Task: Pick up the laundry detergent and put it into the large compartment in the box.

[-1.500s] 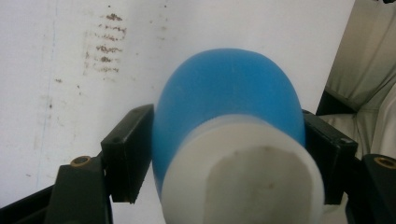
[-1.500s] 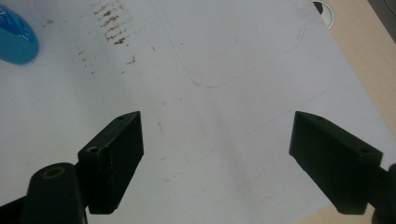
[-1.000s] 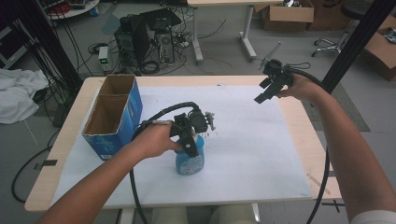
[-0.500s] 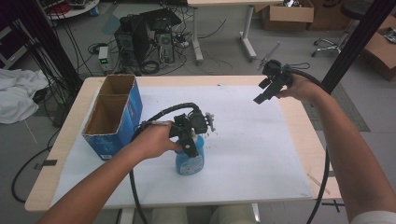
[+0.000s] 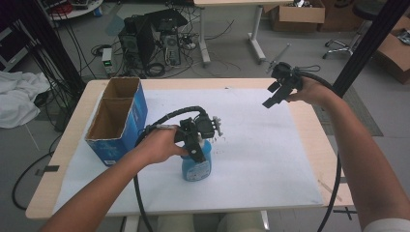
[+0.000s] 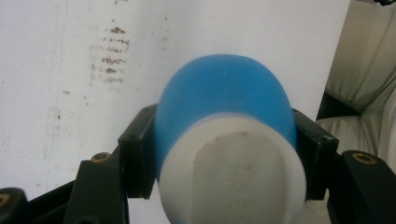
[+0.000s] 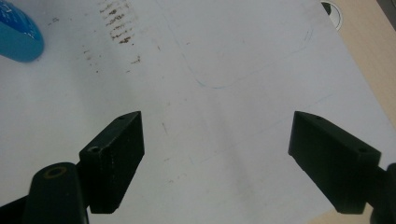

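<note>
left claw [image 5: 199,145]: jaws just closed, pads clamped on blue bottle [image 5: 196,164] | bottle: upright on counter [image 5: 309,140], lower centre of high view | right claw [image 5: 275,94]: wide open, empty, upper right

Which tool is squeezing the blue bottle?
The left tool: its jaws have just closed on the blue bottle. The right tool hangs open above the table, holding nothing.
</note>
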The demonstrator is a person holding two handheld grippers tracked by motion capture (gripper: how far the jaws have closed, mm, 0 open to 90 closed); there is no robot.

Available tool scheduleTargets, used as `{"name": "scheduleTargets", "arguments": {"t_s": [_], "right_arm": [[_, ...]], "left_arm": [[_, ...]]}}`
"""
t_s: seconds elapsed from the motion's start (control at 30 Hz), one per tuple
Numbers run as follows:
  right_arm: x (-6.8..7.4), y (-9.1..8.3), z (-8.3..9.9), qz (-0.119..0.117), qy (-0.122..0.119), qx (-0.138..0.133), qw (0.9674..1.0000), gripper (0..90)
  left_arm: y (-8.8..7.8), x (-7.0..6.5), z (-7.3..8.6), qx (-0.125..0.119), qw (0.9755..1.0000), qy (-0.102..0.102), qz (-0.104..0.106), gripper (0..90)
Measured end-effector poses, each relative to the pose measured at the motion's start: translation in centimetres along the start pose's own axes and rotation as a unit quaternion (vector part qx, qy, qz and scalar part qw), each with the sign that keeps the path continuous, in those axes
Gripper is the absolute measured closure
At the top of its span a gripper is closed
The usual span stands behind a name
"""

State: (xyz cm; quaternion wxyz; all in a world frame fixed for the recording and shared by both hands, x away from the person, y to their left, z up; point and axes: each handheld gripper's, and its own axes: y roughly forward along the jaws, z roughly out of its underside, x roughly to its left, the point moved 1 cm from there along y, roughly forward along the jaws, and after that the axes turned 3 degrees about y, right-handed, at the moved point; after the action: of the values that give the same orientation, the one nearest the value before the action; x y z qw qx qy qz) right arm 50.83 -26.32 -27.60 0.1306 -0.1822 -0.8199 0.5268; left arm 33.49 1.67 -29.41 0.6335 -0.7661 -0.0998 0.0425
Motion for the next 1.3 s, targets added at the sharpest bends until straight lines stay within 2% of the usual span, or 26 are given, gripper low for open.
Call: {"name": "scheduleTargets", "arguments": {"t_s": [0.13,0.27,0.4,0.57,0.73,0.9,1.0,1.07,1.13,1.23,1.27,1.3], "right_arm": [[0.1,0.0,-0.1,-0.001,0.000,0.001,1.0000,18.4],[0.2,0.0,0.0,-0.002,0.000,0.002,1.0000,18.6],[0.3,-0.2,0.0,-0.002,0.000,0.002,1.0000,18.9],[0.4,-0.5,0.1,-0.002,0.000,0.000,1.0000,19.1],[0.6,-0.8,0.2,-0.002,-0.001,-0.002,1.0000,19.1],[0.8,-0.8,0.3,0.000,-0.003,0.000,1.0000,19.0],[1.0,-0.9,0.2,-0.001,-0.005,0.001,1.0000,19.1],[1.0,-0.8,0.2,-0.001,-0.007,0.001,1.0000,19.0],[1.1,-0.7,0.2,-0.001,-0.008,0.002,1.0000,19.0],[1.1,-0.5,0.3,-0.003,-0.008,0.000,1.0000,19.2],[1.1,-0.4,0.4,-0.004,-0.008,0.002,1.0000,19.2],[1.1,-0.3,0.5,-0.005,-0.006,0.003,1.0000,19.2]], "left_arm": [[-0.2,-0.1,0.0,0.003,1.0000,-0.003,0.004,37.9],[-1.3,-0.2,0.0,-0.010,0.9997,-0.018,0.017,37.9],[-2.8,-0.2,0.0,-0.016,0.9994,-0.029,0.011,37.9],[-5.1,0.2,0.0,-0.016,0.9982,-0.058,-0.002,37.9],[-7.7,0.9,0.0,-0.012,0.9950,-0.096,-0.025,37.9],[-10.3,1.9,0.2,-0.018,0.9889,-0.140,-0.046,37.9],[-12.1,2.7,0.3,-0.021,0.9835,-0.171,-0.056,38.0],[-13.1,3.0,0.4,-0.026,0.9805,-0.184,-0.064,38.0],[-14.1,3.4,0.6,-0.027,0.9762,-0.203,-0.072,38.0],[-15.6,4.1,1.0,-0.023,0.9674,-0.237,-0.086,38.0],[-15.9,4.3,1.1,-0.022,0.9657,-0.243,-0.090,38.0],[-16.5,4.5,1.3,-0.024,0.9619,-0.255,-0.095,38.0]]}}
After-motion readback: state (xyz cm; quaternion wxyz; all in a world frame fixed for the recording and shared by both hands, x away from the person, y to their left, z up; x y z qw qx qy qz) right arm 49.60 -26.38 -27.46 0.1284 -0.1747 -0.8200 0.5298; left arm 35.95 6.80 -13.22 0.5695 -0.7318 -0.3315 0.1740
